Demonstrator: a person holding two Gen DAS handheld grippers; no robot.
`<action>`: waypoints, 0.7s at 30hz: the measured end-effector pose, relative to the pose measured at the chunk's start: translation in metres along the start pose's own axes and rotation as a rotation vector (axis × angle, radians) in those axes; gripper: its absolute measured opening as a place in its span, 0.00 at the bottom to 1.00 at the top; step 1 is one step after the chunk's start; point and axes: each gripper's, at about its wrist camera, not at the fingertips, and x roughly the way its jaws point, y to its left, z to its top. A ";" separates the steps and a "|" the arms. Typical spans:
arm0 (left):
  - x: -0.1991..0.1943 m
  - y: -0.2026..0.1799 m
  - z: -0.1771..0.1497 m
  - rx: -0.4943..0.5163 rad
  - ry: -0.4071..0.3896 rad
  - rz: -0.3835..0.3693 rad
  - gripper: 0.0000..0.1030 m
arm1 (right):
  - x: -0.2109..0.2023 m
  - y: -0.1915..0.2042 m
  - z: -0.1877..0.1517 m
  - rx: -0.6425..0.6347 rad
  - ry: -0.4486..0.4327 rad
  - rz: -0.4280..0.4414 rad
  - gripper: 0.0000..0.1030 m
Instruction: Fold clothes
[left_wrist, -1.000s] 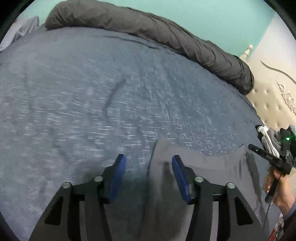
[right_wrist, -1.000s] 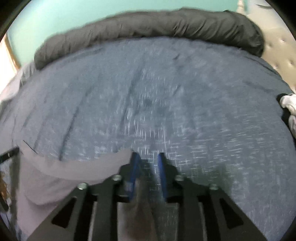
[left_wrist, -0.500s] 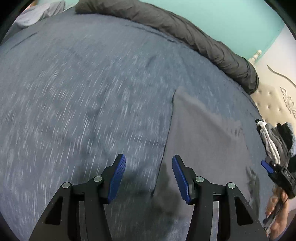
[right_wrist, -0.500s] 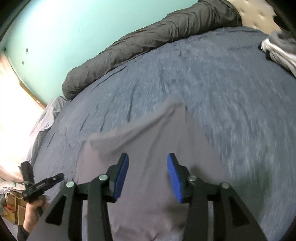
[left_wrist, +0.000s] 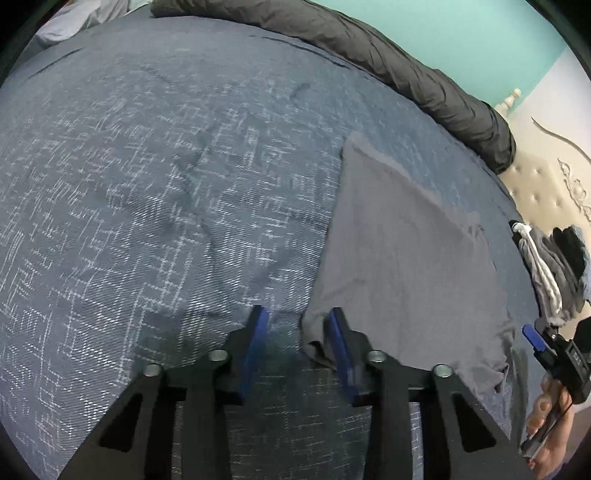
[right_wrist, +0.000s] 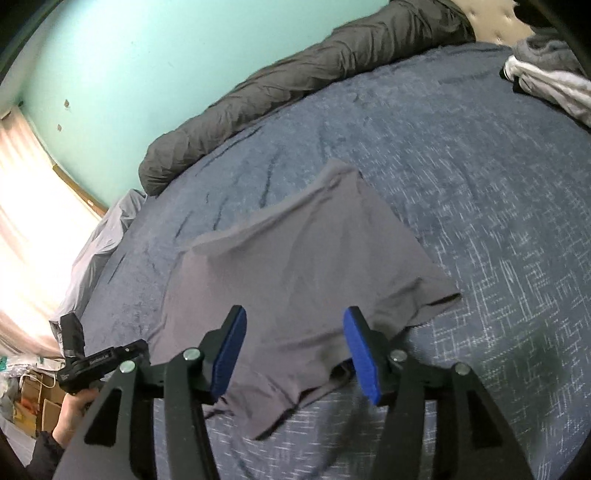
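Nearest, the left gripper (left_wrist: 297, 349): blue pads spread apart, nothing between them, hovering low over the blue bedspread (left_wrist: 147, 206), the right-hand pad just at the near corner of the grey garment (left_wrist: 399, 266). Likewise the right gripper (right_wrist: 295, 350): pads spread wide, nothing pinched, poised above the near edge of the same grey garment (right_wrist: 295, 269).

Spread mostly flat on the bedspread (right_wrist: 498, 221), that garment: near hem rumpled and slightly lifted, one sleeve sticking out to the side, far corner tapering to a point. At the garment's left side in the right wrist view, a hand (right_wrist: 74, 413) holding the other gripper's black handle; at its right side in the left wrist view, a hand (left_wrist: 550, 424) doing the same.

Beyond the garment, toward the headboard (left_wrist: 546, 192), a pile of grey and white clothes (left_wrist: 554, 266) lying apart from it on the bedspread. Farther still, a rolled dark grey duvet (right_wrist: 295, 96) along the bedspread's far edge, against the teal wall (right_wrist: 147, 74).
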 end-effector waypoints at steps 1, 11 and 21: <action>0.001 -0.003 0.001 0.003 0.002 -0.002 0.16 | 0.000 -0.002 0.001 0.006 -0.005 -0.001 0.54; 0.009 -0.021 0.014 0.027 0.003 -0.033 0.02 | -0.007 -0.024 0.005 0.076 -0.037 -0.007 0.54; -0.001 -0.065 0.037 0.030 -0.038 -0.136 0.02 | -0.016 -0.038 0.006 0.111 -0.064 -0.041 0.54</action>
